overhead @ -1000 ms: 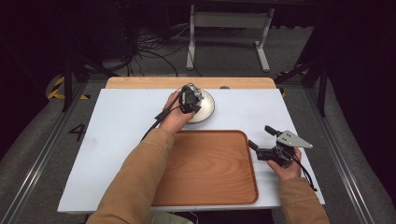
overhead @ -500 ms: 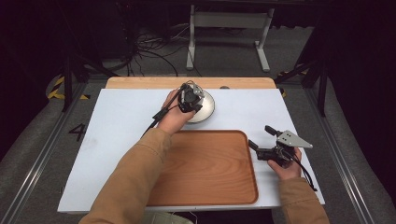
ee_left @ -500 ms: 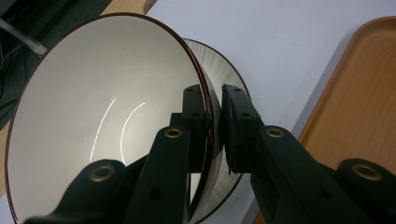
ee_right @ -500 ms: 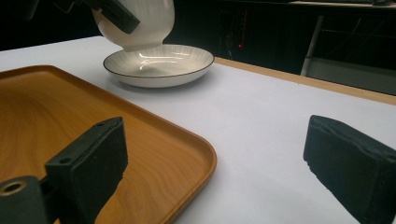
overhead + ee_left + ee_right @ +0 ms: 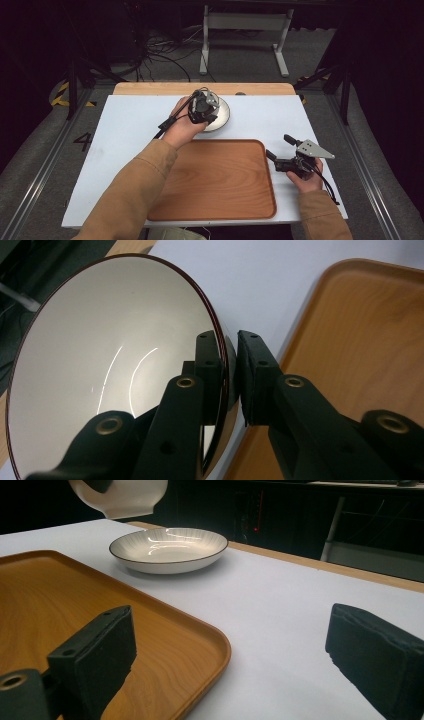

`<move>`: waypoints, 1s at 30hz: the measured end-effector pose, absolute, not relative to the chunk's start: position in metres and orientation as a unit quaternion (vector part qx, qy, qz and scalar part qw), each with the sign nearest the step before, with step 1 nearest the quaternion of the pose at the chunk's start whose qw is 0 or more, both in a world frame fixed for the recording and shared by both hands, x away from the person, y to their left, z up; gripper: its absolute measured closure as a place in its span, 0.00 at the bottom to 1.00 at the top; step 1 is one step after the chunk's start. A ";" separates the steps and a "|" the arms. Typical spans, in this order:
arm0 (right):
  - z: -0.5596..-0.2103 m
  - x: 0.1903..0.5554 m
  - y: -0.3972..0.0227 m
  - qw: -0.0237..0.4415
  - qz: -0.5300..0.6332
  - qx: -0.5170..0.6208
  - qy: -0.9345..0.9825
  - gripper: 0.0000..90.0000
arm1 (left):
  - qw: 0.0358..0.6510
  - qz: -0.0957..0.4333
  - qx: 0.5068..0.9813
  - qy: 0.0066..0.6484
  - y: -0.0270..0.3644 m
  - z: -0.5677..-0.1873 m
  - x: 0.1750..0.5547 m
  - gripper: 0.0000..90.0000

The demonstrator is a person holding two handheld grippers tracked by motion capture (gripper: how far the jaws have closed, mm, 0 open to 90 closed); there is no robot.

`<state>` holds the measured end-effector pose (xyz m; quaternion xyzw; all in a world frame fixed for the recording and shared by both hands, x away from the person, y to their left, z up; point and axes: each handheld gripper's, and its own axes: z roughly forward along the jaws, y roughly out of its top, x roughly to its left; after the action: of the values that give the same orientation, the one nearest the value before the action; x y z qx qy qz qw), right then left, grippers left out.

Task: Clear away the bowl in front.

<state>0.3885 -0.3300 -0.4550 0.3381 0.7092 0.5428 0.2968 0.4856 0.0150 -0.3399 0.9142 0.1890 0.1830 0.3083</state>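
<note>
In the left gripper view my left gripper (image 5: 229,347) is shut on the rim of a white bowl (image 5: 110,360) with a dark red edge; one jaw is inside the bowl and one outside. In the high view this gripper (image 5: 202,107) hangs over a white plate (image 5: 223,116) at the back of the table. The right gripper view shows the bowl (image 5: 122,497) held clear above the striped, dark-rimmed plate (image 5: 167,547). My right gripper (image 5: 280,147) stands open beside the right edge of the wooden tray (image 5: 270,182), with nothing between its jaws (image 5: 230,640).
The tray (image 5: 215,642) lies at the front middle of the white table top (image 5: 120,125) and carries nothing. A wooden strip (image 5: 150,88) runs along the table's far edge. Beyond it are cables and a metal stand (image 5: 245,22) on the floor.
My left gripper has risen a little with the bowl in it. The right gripper has stayed where it was.
</note>
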 end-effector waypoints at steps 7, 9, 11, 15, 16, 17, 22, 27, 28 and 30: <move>-0.455 0.388 -0.330 0.297 0.542 0.339 0.709 0.07 | 0.308 0.174 0.922 0.159 0.013 -0.328 0.464 0.90; -0.455 0.388 -0.330 0.297 0.543 0.338 0.709 0.07 | 0.308 0.172 0.923 0.152 0.012 -0.324 0.458 0.90; -0.455 0.388 -0.330 0.297 0.543 0.339 0.709 0.07 | 0.307 0.170 0.925 0.146 0.012 -0.322 0.453 0.90; -0.455 0.388 -0.330 0.298 0.542 0.339 0.708 0.07 | 0.303 0.164 0.929 0.133 0.012 -0.318 0.444 0.90; -0.455 0.388 -0.330 0.298 0.542 0.340 0.708 0.07 | 0.300 0.162 0.931 0.129 0.011 -0.317 0.441 0.90; -0.455 0.388 -0.330 0.298 0.542 0.340 0.708 0.07 | 0.297 0.160 0.933 0.125 0.011 -0.316 0.438 0.90; -0.455 0.388 -0.330 0.298 0.543 0.340 0.708 0.07 | 0.280 0.153 0.941 0.111 0.009 -0.312 0.423 0.90; -0.455 0.388 -0.330 0.299 0.542 0.340 0.708 0.07 | 0.273 0.147 0.947 0.086 0.010 -0.307 0.410 0.90; -0.455 0.388 -0.330 0.299 0.542 0.340 0.708 0.07 | 0.272 0.148 0.947 0.083 0.010 -0.307 0.408 0.90; -0.455 0.388 -0.330 0.299 0.542 0.340 0.708 0.07 | 0.270 0.146 0.948 0.077 0.010 -0.306 0.405 0.90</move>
<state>0.3883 -0.3300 -0.4550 0.3404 0.7077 0.5424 0.2986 0.4049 0.0102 -0.3062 0.9484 0.0772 0.1465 0.2703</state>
